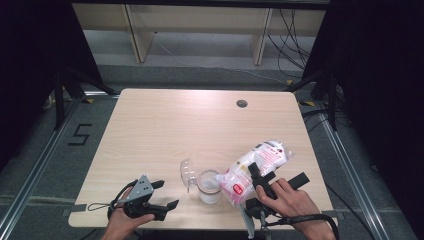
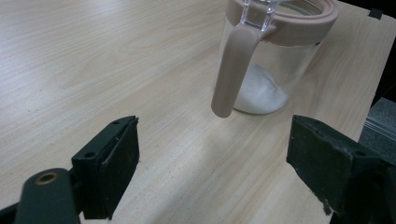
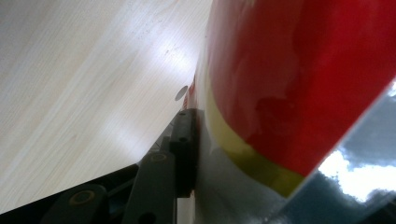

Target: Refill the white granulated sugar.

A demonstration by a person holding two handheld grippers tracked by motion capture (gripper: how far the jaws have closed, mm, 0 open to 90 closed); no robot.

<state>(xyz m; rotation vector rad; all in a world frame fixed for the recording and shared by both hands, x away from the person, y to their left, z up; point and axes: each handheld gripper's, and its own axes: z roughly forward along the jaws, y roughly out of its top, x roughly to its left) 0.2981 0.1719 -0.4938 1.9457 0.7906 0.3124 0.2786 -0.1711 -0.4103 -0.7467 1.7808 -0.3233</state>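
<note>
On the pale wood-grain tabletop (image 1: pixel 165 125) there are two tongs, one jar and one bag. At the near left edge the left tongs (image 1: pixel 167 194) rest in a hand, their jaws spread wide with nothing between them; the left gripper view shows both black, rough-faced pads apart over bare wood. Just right of them stands the clear round jar (image 1: pixel 209 186), with a little white powder at its bottom. The left gripper view brings out its beige rim and the beige handle (image 2: pixel 233 70) hanging down its side, details too small to make out from above; the high view in turn shows the domed clear lid (image 1: pixel 188 172) flipped open to the jar's left. Further right, the right tongs (image 1: pixel 261 181) are clamped on a glossy plastic bag (image 1: pixel 260 162), white with pink and red print, tilted with its low end against the jar's rim. The right gripper view shows one black jaw pressed against the bag's shiny red and yellow film.
</note>
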